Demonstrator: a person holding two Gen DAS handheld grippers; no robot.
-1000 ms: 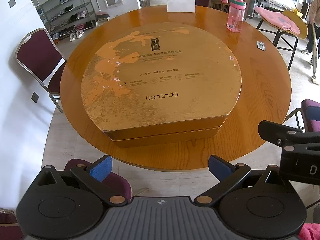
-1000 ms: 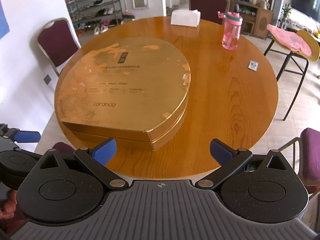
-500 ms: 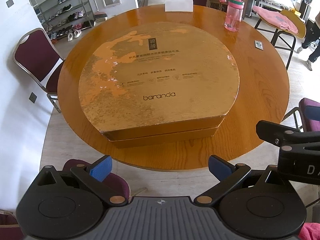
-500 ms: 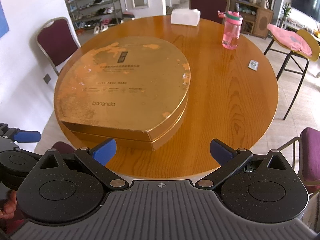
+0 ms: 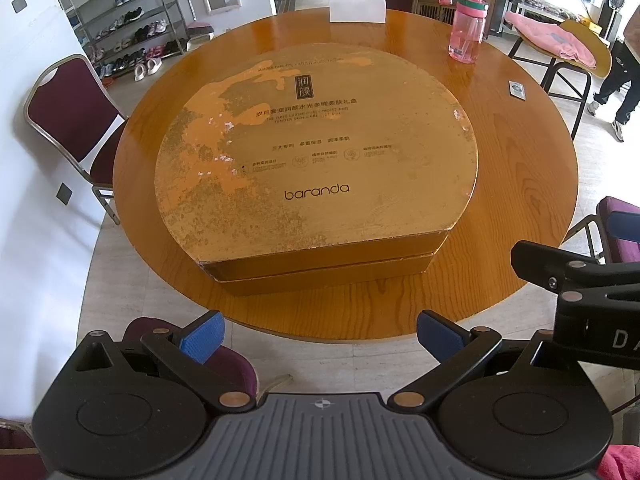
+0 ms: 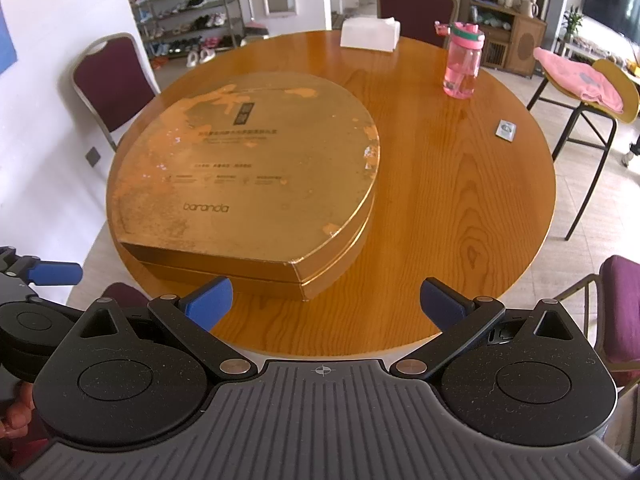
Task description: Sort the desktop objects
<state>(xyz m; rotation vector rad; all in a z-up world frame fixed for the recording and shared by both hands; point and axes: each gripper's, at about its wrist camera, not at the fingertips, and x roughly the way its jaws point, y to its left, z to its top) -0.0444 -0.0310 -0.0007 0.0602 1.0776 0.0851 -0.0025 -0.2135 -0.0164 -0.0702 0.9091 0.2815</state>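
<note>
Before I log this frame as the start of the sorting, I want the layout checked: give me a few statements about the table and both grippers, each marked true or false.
1. The gold box lies on the round table with its lid closed. True.
2. The pink bottle lies on its side. False: it stands upright.
3. The left gripper is shut on the box. False: it is open and holds nothing, short of the table edge.
4. The right gripper is open and empty. True.
5. The white tissue pack sits on top of the box. False: it rests on the table's far side, apart from the box.
</note>
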